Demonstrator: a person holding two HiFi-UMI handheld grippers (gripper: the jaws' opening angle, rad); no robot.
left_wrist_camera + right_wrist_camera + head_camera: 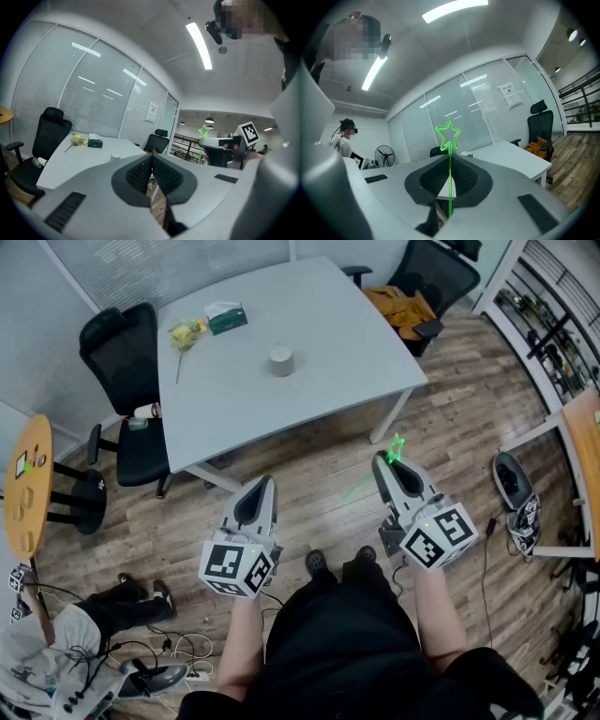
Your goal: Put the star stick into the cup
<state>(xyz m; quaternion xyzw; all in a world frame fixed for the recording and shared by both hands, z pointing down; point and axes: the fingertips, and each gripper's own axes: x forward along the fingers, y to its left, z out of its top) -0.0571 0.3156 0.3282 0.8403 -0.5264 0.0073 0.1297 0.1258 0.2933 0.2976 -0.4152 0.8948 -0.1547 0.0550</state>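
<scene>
My right gripper (382,461) is shut on a thin green star stick (395,448), whose outlined star pokes out past the jaw tips. In the right gripper view the star stick (449,134) stands upright between the closed jaws of that gripper (450,158). My left gripper (269,481) is shut with nothing in it; its jaws meet in the left gripper view (151,157). A small grey cup (281,360) stands upright near the middle of the white table (347,334), well ahead of both grippers, which hover over the wooden floor. From the left gripper's side the cup (115,156) shows too.
A green tissue box (226,317) and yellow flowers (186,334) lie on the table's far left. Black chairs (127,362) flank it; one (427,277) holds orange cloth. A round wooden table (26,484) stands left, shoes (514,488) lie right, and cables (178,652) lie lower left.
</scene>
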